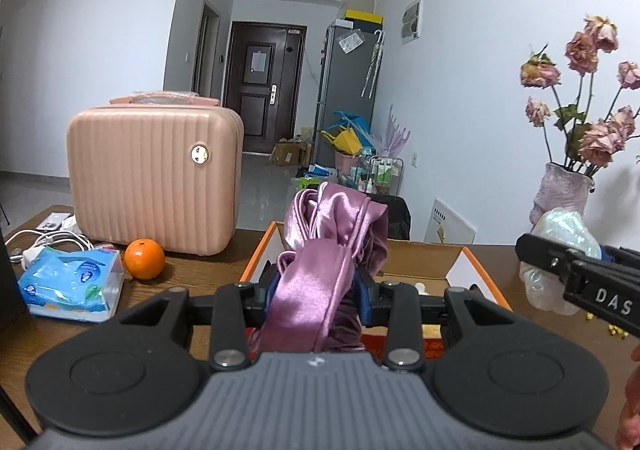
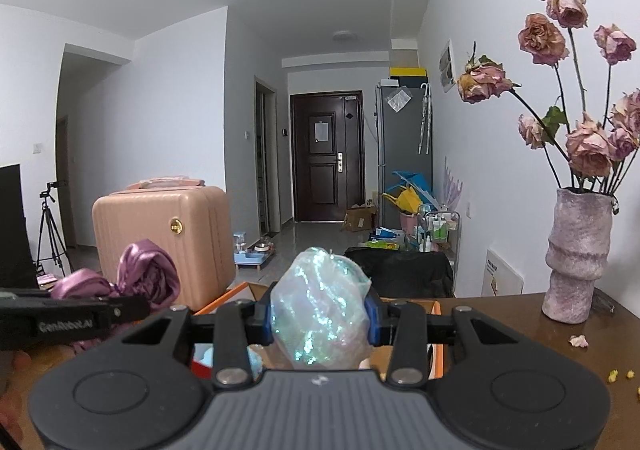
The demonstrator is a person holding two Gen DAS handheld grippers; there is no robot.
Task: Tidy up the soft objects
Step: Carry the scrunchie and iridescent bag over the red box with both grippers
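My left gripper (image 1: 316,286) is shut on a bunched purple satin cloth (image 1: 332,234) and holds it above the open orange-rimmed cardboard box (image 1: 476,270). My right gripper (image 2: 320,320) is shut on an iridescent, shimmery soft bundle (image 2: 320,310), also above the box (image 2: 436,308). In the left wrist view the iridescent bundle (image 1: 560,246) and the right gripper show at the right edge. In the right wrist view the purple cloth (image 2: 140,274) and the left gripper show at the left.
A pink ribbed case (image 1: 156,178) stands on the wooden table (image 1: 180,274) at left, with an orange (image 1: 144,259), a blue tissue pack (image 1: 72,282) and white cables. A pink vase of dried roses (image 2: 576,258) stands at right, with fallen petals nearby.
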